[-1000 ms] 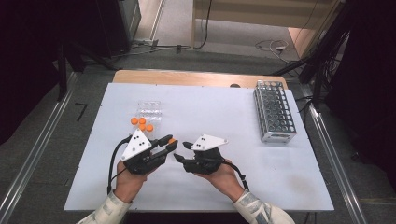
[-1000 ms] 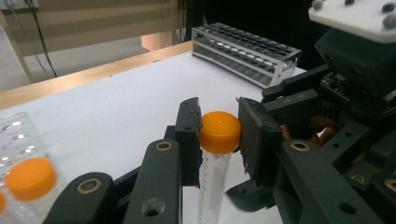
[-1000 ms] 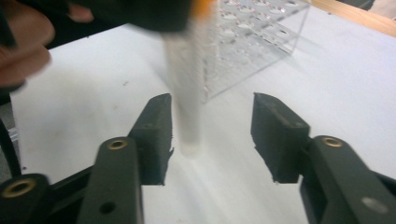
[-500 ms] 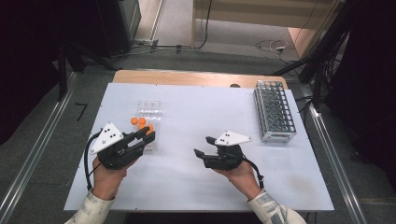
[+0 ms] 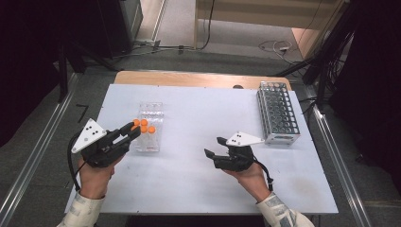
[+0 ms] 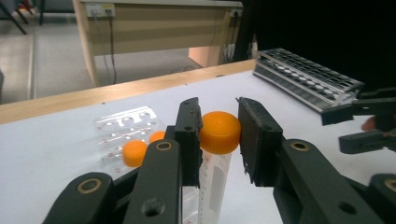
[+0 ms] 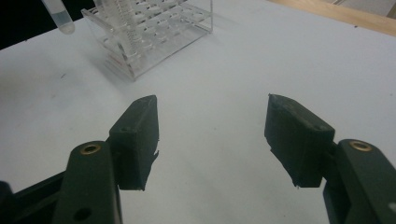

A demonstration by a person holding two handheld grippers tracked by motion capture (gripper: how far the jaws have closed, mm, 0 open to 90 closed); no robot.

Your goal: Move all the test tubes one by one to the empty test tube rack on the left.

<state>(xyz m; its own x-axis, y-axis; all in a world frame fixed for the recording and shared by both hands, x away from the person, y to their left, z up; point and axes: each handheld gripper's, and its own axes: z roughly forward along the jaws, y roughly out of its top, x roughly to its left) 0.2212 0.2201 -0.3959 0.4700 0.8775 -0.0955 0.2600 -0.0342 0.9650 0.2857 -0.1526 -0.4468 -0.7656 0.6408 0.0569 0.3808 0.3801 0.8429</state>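
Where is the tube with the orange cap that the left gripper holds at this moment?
In the high view, the orange-capped tube sits between the left gripper's jaws at the table's left side, beside the clear rack holding other orange-capped tubes.

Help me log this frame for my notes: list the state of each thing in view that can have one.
Left gripper: shut on the orange-capped tube.
Right gripper: open, nothing between its jaws, which have just been opening.
Clear rack: holds orange-capped tubes.
Grey rack: looks unfilled.

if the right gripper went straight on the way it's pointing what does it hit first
Probably the clear tube rack: the right gripper, jaws open and empty, aims across bare white table toward it. Depth is unclear.
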